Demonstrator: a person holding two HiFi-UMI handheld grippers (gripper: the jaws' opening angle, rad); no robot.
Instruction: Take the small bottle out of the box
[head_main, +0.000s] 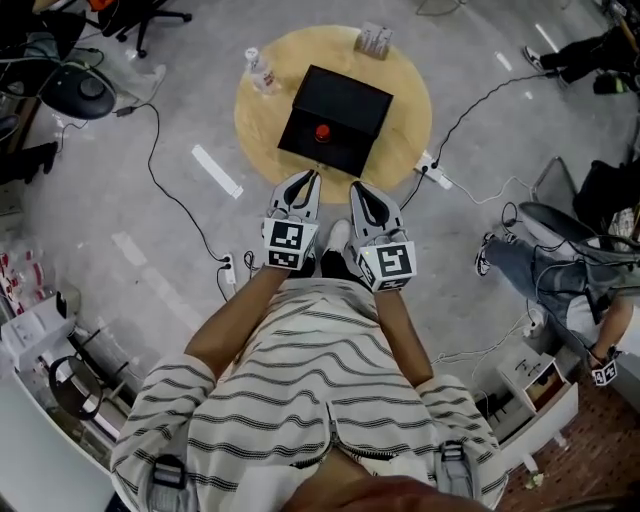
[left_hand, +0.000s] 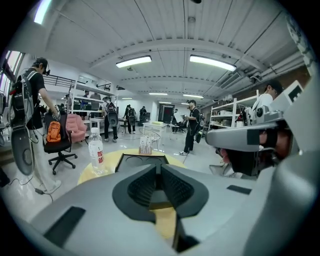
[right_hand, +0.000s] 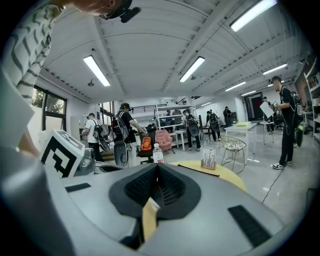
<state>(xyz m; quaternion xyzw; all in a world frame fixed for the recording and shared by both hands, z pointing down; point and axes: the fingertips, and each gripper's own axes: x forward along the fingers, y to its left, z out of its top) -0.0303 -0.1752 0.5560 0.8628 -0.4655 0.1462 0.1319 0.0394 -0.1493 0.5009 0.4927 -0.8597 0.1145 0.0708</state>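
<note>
Left claw (head_main: 308, 178), right claw (head_main: 357, 188) closed, empty (at edge of round yellow worktop (head_main: 405, 85)); small red-topped bottle (head_main: 322, 132) inside black box (head_main: 345, 105).

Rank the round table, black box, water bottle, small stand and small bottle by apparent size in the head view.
1. round table
2. black box
3. water bottle and small stand: too alike to rank
4. small bottle, only its red top shows
</note>
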